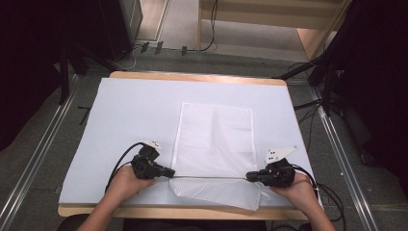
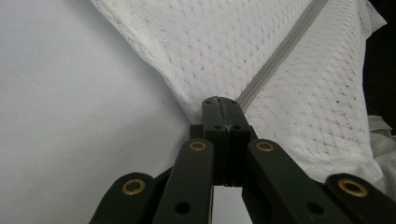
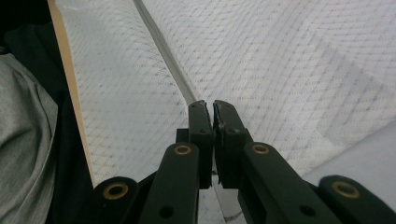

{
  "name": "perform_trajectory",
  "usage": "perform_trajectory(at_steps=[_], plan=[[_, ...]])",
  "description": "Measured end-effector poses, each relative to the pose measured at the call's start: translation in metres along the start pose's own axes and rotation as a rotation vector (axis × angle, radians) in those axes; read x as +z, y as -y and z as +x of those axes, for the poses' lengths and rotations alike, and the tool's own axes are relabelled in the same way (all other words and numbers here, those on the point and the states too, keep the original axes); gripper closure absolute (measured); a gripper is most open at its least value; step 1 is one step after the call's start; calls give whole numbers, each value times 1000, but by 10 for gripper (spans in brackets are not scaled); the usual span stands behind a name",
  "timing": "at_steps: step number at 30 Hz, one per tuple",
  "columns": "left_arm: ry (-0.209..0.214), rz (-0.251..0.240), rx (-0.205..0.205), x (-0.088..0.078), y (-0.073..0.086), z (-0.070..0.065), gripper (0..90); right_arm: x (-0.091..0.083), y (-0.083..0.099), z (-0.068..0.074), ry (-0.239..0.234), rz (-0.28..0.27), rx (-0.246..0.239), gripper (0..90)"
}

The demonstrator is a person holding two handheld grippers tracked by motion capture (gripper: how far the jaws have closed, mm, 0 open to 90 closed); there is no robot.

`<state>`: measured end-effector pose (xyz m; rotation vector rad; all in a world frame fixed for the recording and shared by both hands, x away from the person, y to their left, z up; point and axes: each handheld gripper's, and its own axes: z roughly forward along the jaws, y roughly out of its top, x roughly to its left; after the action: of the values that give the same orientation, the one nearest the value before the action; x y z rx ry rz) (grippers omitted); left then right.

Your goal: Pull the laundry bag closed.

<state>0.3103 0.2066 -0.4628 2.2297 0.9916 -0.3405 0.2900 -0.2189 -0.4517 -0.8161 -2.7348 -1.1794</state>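
Mesh laundry bag (image 1: 214, 144), white and zippered, lies flat on a pale sheet (image 1: 125, 115) covering a wooden table (image 1: 197, 77), its near end lifted and stretched taut between two hand-held grippers at the front edge. At left, the left gripper (image 1: 169, 172) has its jaws pressed together on the bag's corner, where the zipper (image 2: 280, 51) runs into the pinch; how much fabric sits inside the bite is hidden by the jaws themselves. At right, the right gripper (image 1: 250, 176) is likewise clamped on the opposite end of the zipper line, its tips covering the exact spot of contact. The bag's lowest flap hangs over the table's front edge, and the person's forearms are cut off by the bottom of the high view. Beyond the table, grey carpet (image 1: 43, 144), floor rails (image 1: 337, 144), trailing cables (image 1: 207, 45) and dark stands are dim and hard to make out.
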Motion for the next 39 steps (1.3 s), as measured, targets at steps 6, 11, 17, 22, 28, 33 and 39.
perform_trajectory(at_steps=[6, 11, 17, 22, 28, 33, 39], plan=[[0, 0, -2, 0, 0, 0, 900, -3, 3, -1, 7, -6, -6, 889], [5, -1, -5, 0, 0, 0, 900, -4, 4, -1, -3, -7, 0, 889], [4, -1, -4, 0, 0, 0, 900, -4, 5, -1, -9, -7, -2, 890], [6, -1, -5, 0, 0, 0, 900, -8, 10, -3, 5, -10, 14, 890], [7, -2, -6, 0, 0, 1, 900, -9, 12, -3, -3, -6, 2, 890], [7, -3, -7, 0, 0, 1, 900, -10, 12, -4, 5, -9, 1, 889], [-2, 3, -5, 0, -1, -1, 900, -10, 13, -6, -24, -33, 36, 877]])
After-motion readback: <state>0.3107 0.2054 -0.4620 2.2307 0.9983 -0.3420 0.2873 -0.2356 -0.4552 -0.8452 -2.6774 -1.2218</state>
